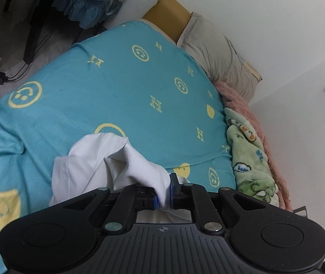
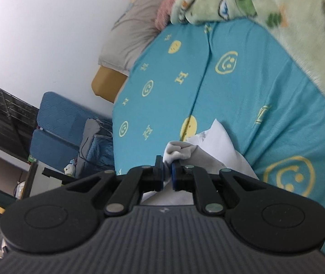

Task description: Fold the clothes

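White garment [image 1: 89, 159] bunched above the blue bed sheet [image 1: 116, 91], left tongs [image 1: 163, 193] and right tongs [image 2: 167, 173] both pinching it

A bed [image 1: 116, 86] covered by a turquoise sheet with yellow smileys is set against a plain white wall [image 1: 265, 22]. A grey pillow [image 1: 217, 57] and a green fleece blanket [image 1: 249, 150] are seen along the wall side, and a blue padded chair [image 2: 55, 127] is placed beyond the bed.

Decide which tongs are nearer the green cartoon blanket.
Right, probably. The right tongs hold the white garment with the green blanket looming large ahead; from the left tongs it lies off to the right, smaller.
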